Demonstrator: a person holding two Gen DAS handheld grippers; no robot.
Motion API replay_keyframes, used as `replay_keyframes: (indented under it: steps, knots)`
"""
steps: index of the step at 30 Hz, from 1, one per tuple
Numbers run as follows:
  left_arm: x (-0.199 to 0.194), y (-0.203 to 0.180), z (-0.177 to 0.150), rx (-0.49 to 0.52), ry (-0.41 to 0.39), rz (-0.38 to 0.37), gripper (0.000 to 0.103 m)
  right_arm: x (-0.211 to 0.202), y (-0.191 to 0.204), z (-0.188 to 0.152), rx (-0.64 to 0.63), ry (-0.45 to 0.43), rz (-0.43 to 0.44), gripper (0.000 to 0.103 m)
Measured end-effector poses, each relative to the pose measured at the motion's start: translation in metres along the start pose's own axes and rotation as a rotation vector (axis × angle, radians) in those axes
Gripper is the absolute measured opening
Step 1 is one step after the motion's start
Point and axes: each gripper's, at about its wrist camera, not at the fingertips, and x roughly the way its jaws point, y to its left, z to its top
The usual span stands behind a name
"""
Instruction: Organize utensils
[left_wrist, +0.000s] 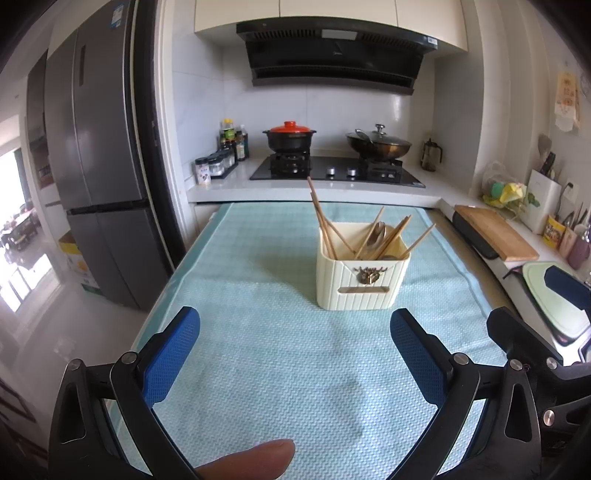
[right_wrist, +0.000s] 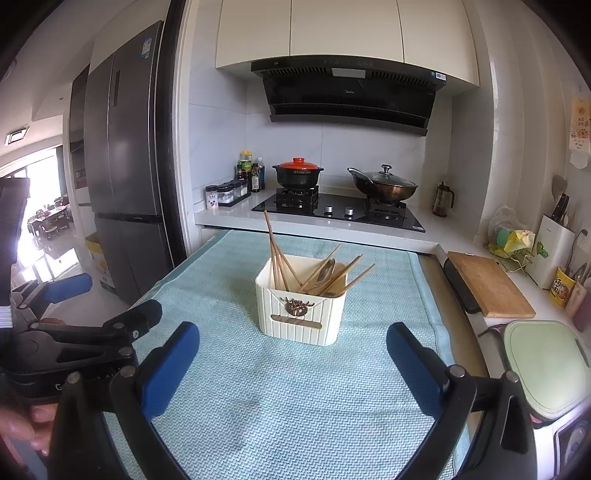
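Both grippers wide and empty above the light blue woven cloth, the utensils standing in their holder.

The left gripper has its blue-padded fingers spread far apart with nothing between them, and the right gripper is spread wide in the same way. The cream ribbed plastic utensil holder with a small brass ornament stands upright on the cloth, in front of both grippers and apart from them. Inside it lean several wooden chopsticks and a metal spoon. A fingertip shows at the lower edge of the left wrist view. Behind the cloth is the black gas stove, which carries a black pot with a red lid.
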Motion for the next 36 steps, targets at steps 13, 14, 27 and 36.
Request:
replay_keyframes:
  steps: [13, 14, 27, 36]
  knots:
    - [-0.0017, 0.0002, -0.0017, -0.001, 0.004, 0.003, 0.103, -0.0005, 0.0006, 0.0003, 0.0, 0.0, -0.001, 0.103]
    - [-0.0015, 0.0005, -0.0016, -0.002, 0.004, 0.002, 0.103, -0.0008, 0.0006, 0.0004, 0.0, -0.001, -0.002, 0.103]
    - [-0.0022, 0.0, -0.0009, -0.005, 0.011, 0.001, 0.103, -0.004, -0.0006, 0.0009, -0.003, 0.005, -0.001, 0.103]
    - [-0.0027, -0.0002, -0.0011, -0.005, 0.013, -0.001, 0.103, -0.0037, -0.0002, 0.0011, -0.007, 0.005, 0.0, 0.103]
